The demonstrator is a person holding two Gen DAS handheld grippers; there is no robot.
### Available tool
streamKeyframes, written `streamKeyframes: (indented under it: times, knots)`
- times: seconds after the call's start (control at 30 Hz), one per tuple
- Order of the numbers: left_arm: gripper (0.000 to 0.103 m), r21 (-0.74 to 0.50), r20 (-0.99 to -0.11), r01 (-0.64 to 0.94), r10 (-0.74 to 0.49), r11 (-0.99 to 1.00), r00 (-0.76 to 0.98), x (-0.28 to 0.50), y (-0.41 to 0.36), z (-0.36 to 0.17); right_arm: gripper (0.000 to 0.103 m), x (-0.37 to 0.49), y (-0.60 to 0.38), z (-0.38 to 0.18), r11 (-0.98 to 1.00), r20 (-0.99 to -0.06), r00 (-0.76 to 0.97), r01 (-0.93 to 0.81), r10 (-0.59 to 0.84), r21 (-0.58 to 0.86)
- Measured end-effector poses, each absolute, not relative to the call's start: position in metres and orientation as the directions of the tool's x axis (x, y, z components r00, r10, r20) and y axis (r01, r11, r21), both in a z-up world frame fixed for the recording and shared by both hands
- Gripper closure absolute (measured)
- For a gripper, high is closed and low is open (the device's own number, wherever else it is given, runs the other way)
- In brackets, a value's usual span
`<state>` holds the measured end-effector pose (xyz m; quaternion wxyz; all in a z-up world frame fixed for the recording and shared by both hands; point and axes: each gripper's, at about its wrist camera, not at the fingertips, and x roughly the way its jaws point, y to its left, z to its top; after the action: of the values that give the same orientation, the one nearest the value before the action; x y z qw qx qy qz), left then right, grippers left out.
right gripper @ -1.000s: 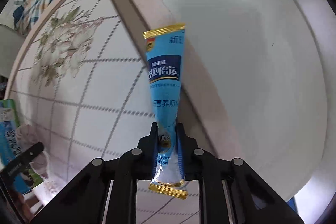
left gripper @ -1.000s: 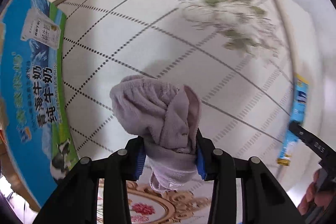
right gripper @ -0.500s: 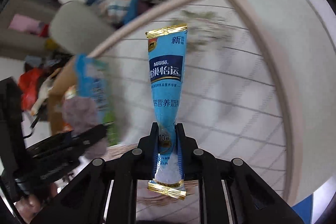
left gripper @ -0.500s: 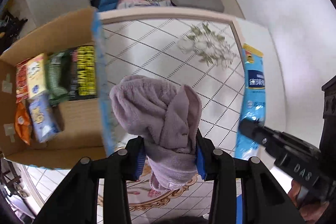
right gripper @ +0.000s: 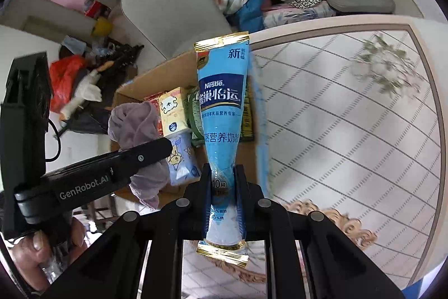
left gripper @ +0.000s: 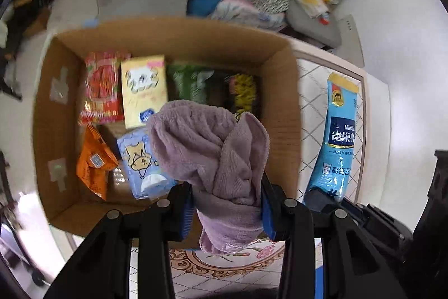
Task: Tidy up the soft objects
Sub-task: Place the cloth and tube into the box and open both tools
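Now the cardboard box [left gripper: 282,114] fills mid-frame where patterned floor showed before; left gripper [left gripper: 226,203] clamps the purple towel [left gripper: 212,156], right gripper [right gripper: 223,184] the blue Nestle pouch [right gripper: 222,114], likely ready for dropping in.

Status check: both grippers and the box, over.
Left gripper shut on purple towel, above cardboard box. Right gripper shut on blue Nestle pouch. Box already holds snack packets.

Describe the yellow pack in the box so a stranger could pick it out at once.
Look into the open cardboard box beside the patterned table. Along its far row, the yellow pack lies between a red packet and a green one. It alone is pale yellow, with a white cartoon figure and a small blue round mark.
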<state>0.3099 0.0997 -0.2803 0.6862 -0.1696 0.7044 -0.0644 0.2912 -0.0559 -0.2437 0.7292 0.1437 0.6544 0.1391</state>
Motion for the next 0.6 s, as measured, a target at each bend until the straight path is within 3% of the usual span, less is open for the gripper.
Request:
streamKeyframes:
  times: [0.3, 0.5, 0.6]
  knots:
    - [0.064, -0.402, -0.897, -0.224, -0.431, 0.888, -0.102, 0.313, 0.117, -0.330, 0.087, 0.305, -0.009, -0.286, 0.966, -0.963, 0.067, -0.030, 0.259, 0.258]
    - [0.062, -0.353, -0.908, -0.183, -0.383, 0.918, -0.171, 0.312, 0.105, -0.337, 0.081, 0.305, -0.009, -0.299, 0.975, -0.974, 0.051, -0.010, 0.221, 0.221]
    - [0.060, -0.330, -0.920, -0.167, -0.356, 0.929, -0.165, 0.311, 0.102, -0.333, 0.073, 0.308, -0.015, -0.299, 0.977, -0.975, 0.049, 0.003, 0.215, 0.215]
